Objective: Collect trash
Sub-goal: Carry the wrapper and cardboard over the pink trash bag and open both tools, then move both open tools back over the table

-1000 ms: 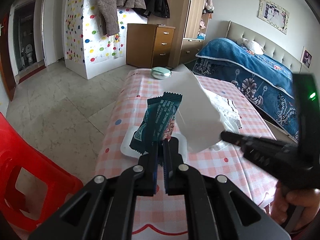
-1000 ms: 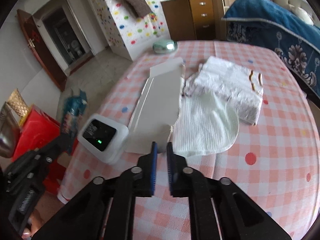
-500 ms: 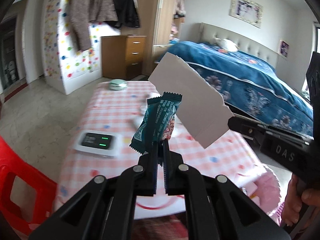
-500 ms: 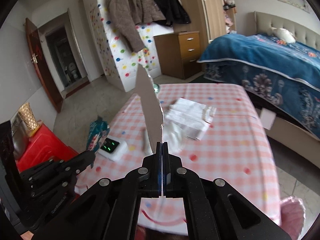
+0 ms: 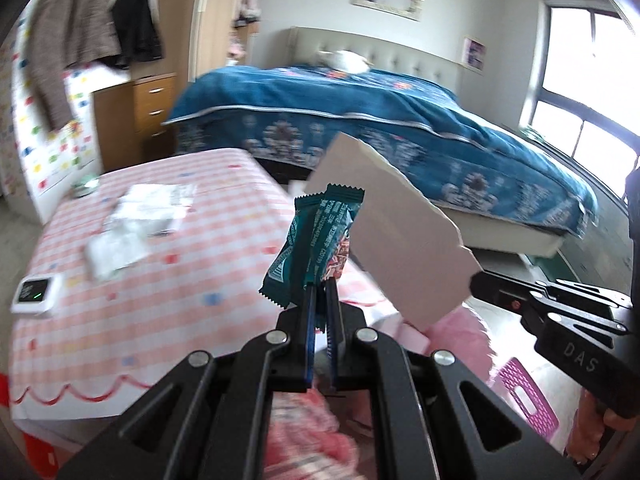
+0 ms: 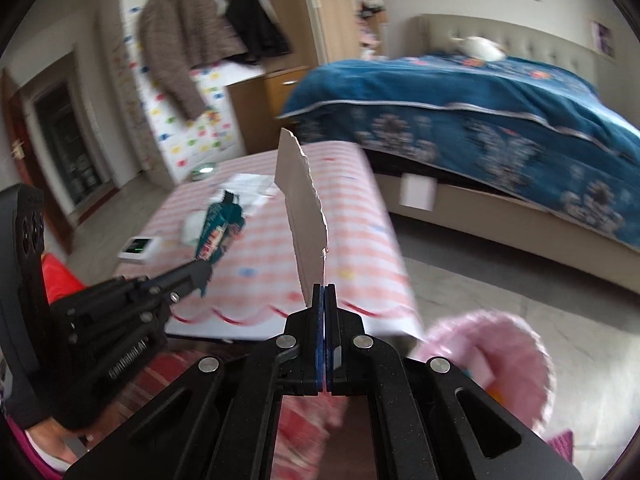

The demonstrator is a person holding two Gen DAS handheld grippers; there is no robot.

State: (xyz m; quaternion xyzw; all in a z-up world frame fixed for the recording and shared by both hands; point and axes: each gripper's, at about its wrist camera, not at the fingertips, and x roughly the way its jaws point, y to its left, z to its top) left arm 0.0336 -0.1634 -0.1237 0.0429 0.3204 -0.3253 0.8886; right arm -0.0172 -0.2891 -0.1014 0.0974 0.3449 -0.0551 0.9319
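Left tongs: I see them pinching the bottom edge of a teal snack wrapper, which stands upright above the tips, off the table.
Right tongs: pressed together on the lower corner of a grey cardboard piece, which I see edge-on and rising upright; its top edge is torn.
Same two from the other side: in the left view the right tongs come in from the right with the cardboard just behind the wrapper; in the right view the left tongs reach in from the left with the wrapper in their tip.
Pink basket: just beyond my right tongs, low on the floor, frilled rim, blurred.
Purple stool: on the floor at lower right in the left view.
Table: pink checked cloth, behind both held pieces.
On the table: a small white device with a green light near the left edge, white tissue and a white pack mid-table, a round green tin at the far end.
Bed: blue cover, beyond the table.
Far wall: wooden drawers and hanging coats.
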